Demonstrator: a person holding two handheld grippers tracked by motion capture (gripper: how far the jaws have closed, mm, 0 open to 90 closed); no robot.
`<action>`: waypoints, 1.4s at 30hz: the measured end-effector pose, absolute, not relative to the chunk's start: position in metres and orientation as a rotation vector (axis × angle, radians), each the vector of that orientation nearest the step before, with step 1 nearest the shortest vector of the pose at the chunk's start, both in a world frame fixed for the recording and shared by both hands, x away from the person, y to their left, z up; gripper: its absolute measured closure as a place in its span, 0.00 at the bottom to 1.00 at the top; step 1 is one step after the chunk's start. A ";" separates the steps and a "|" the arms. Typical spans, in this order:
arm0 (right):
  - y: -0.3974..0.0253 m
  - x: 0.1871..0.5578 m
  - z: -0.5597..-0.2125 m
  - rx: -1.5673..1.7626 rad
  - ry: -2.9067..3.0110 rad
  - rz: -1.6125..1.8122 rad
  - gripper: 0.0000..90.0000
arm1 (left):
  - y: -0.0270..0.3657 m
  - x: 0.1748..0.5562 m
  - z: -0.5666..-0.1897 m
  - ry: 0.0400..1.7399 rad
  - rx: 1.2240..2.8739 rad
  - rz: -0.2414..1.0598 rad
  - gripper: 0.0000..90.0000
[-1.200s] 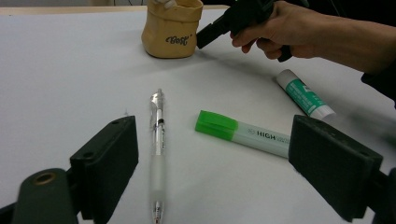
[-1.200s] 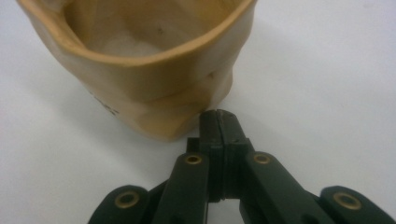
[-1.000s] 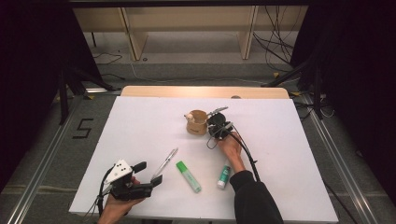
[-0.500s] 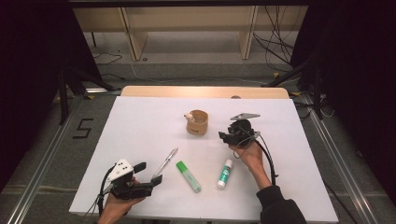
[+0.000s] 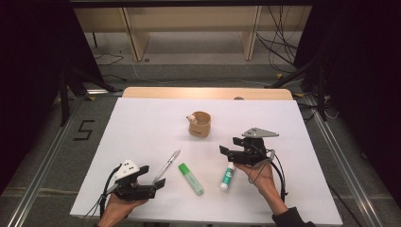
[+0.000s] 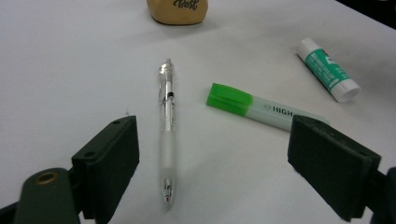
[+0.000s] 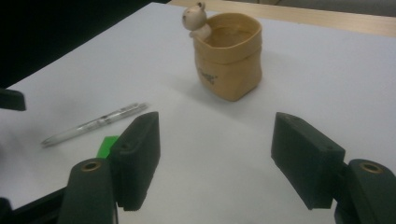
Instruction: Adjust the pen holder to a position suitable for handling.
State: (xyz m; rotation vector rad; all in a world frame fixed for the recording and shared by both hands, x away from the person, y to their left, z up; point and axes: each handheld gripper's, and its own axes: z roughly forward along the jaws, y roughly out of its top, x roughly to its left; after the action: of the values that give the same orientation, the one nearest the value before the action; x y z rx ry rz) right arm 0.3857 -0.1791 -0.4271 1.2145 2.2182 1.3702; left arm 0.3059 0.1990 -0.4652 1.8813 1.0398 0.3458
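Observation:
A tan pot (image 5: 200, 124) (image 7: 229, 56) with a small bear figure on its rim stands upright mid-table. In front of it lie a clear pen (image 5: 167, 165) (image 6: 168, 126), a green-capped highlighter (image 5: 191, 178) (image 6: 254, 107) and a white-and-green glue stick (image 5: 228, 176) (image 6: 328, 69). My left gripper (image 5: 161, 180) (image 6: 212, 161) rests low at the front left, open, its jaws either side of the pen's near end without touching it. My right gripper (image 5: 228, 148) (image 7: 215, 154) hovers open and empty right of the glue stick, facing the pot.
The white table top (image 5: 142, 127) has a wooden strip (image 5: 208, 92) along its far edge. Metal rails (image 5: 42, 161) run along the floor on both sides. Shelving and cables lie beyond the table.
My right gripper has drawn back from beside the pot, moving right and toward the table's front. The left gripper and the items on the table have stayed put.

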 end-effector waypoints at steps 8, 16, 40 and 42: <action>-0.179 0.370 -0.424 1.169 2.226 1.424 0.33 | 0.200 0.311 -0.462 1.068 1.919 0.327 0.18; -0.182 0.358 -0.426 1.155 2.227 1.443 0.31 | 0.199 0.318 -0.459 1.091 1.983 0.316 0.19; -0.197 0.328 -0.430 1.117 2.216 1.449 0.27 | 0.183 0.337 -0.456 1.137 2.163 0.277 0.21; -0.199 0.325 -0.431 1.123 2.214 1.453 0.27 | 0.181 0.339 -0.455 1.131 2.189 0.276 0.22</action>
State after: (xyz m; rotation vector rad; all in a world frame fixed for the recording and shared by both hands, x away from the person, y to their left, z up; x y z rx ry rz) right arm 0.3250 -0.1992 -0.4310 1.1228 2.2139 1.4526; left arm 0.3393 0.1809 -0.4554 2.1894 1.1309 0.2764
